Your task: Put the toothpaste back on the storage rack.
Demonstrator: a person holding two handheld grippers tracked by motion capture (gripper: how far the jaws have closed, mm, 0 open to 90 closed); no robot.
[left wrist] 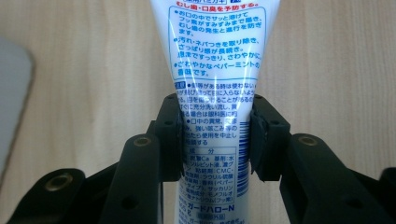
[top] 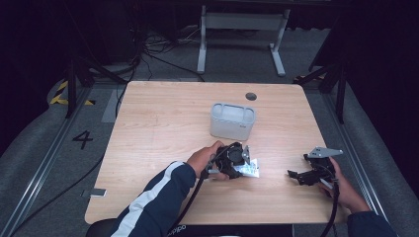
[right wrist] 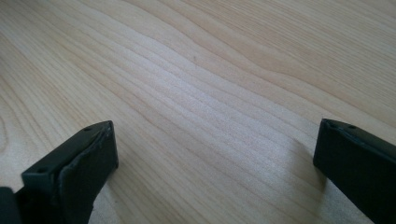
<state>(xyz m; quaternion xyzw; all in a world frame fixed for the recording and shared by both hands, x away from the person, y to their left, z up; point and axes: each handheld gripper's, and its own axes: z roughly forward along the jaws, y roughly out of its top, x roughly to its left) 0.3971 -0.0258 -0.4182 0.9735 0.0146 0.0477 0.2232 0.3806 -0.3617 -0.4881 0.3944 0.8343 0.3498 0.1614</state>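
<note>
I start with the counter (top: 163,123), a pale wood top. Past its middle sits a grey bin (top: 232,121); I cannot see down into it well enough to tell what it holds. Nearer me lies the white toothpaste tube (left wrist: 212,70), flat on the wood just in front of that bin. My left hand-held gripper (left wrist: 215,135) has its jaws pinched onto the tube's narrow part, one pad on each edge. I judge the grip should stay square and light, so the soft tube doesn't buckle when lifted. My right hand-held gripper (right wrist: 215,154) hovers wide open over bare wood, holding nothing.
</note>
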